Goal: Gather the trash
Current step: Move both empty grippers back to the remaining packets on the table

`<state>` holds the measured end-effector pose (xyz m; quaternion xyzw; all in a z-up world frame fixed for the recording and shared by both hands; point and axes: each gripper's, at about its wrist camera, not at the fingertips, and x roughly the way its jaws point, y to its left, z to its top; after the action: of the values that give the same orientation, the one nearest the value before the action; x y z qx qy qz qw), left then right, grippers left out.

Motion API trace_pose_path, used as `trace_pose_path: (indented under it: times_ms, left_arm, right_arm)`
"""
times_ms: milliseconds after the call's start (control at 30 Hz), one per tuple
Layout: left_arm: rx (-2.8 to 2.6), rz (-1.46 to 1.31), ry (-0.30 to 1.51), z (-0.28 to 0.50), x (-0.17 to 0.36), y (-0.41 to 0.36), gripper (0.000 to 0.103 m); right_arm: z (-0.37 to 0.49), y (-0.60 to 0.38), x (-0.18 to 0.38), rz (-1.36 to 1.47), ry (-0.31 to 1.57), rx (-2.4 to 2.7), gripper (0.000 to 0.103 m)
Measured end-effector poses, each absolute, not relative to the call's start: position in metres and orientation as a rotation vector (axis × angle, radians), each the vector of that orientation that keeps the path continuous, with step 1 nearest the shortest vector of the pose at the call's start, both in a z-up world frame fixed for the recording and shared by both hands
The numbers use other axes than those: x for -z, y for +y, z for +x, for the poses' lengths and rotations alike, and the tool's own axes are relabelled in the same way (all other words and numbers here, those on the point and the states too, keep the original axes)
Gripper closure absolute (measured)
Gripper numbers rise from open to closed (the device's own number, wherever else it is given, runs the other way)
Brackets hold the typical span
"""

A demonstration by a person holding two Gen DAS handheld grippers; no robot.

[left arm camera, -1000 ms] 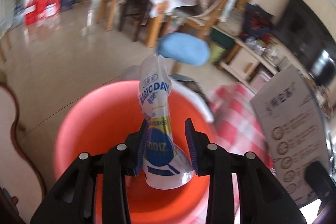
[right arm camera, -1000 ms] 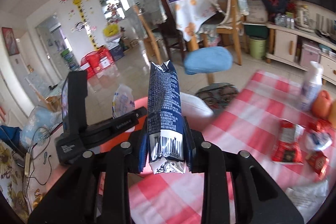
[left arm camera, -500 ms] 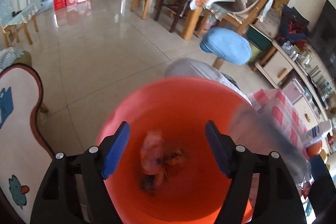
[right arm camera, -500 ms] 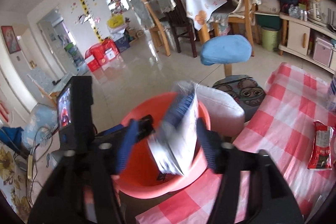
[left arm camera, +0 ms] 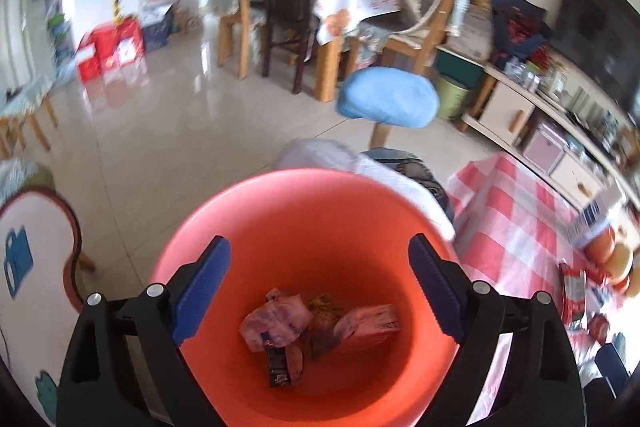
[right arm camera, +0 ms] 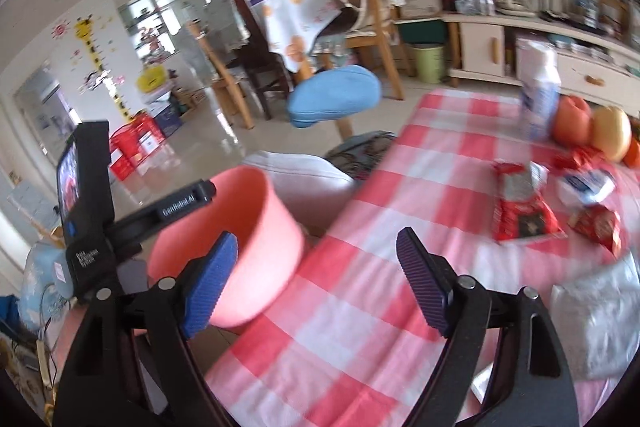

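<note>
An orange bucket [left arm camera: 248, 211] stands on the floor beside the checked table. Several crumpled wrappers [left arm camera: 320, 323] lie on its bottom. My left gripper [left arm camera: 320, 287] hangs over the bucket's mouth, its jaws opening with nothing between them. In the right wrist view the bucket [right arm camera: 256, 227] is at the left, with the left gripper's black body [right arm camera: 92, 211] behind it. My right gripper [right arm camera: 320, 283] is over the table's near-left part, jaws opening and empty. A red wrapper [right arm camera: 520, 215], a smaller red one [right arm camera: 596, 227] and a white-blue packet [right arm camera: 584, 187] lie on the red-and-white cloth [right arm camera: 360, 327].
A white spray bottle [right arm camera: 540, 95] and round fruit [right arm camera: 592, 131] stand at the table's far side. A crinkled clear bag [right arm camera: 600, 327] lies at the right. A blue stool [left arm camera: 388, 103], a white cushion [right arm camera: 304, 183], chairs and a sideboard stand beyond on the tiled floor.
Both grippers opened: the left dropped its white-blue pouch and the right its dark blue packet into the bucket. The right gripper then swung right, over the table.
</note>
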<state>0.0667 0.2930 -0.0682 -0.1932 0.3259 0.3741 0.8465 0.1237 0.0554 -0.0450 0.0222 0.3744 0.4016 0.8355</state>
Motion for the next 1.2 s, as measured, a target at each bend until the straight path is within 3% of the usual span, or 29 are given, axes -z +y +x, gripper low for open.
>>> trace_pose_path:
  times_ms: [500,1200]
  left_arm:
    - [-0.544,-0.293,0.623,0.097,0.057,0.209,0.013]
    - [-0.317,-0.352,0.691,0.108,0.078,0.145,0.013]
  right_arm:
    - [0.105,-0.041,0.049,0.047,0.752,-0.683,0.013]
    - [0.101,-0.146,0.033,0.108,0.671,-0.553,0.01]
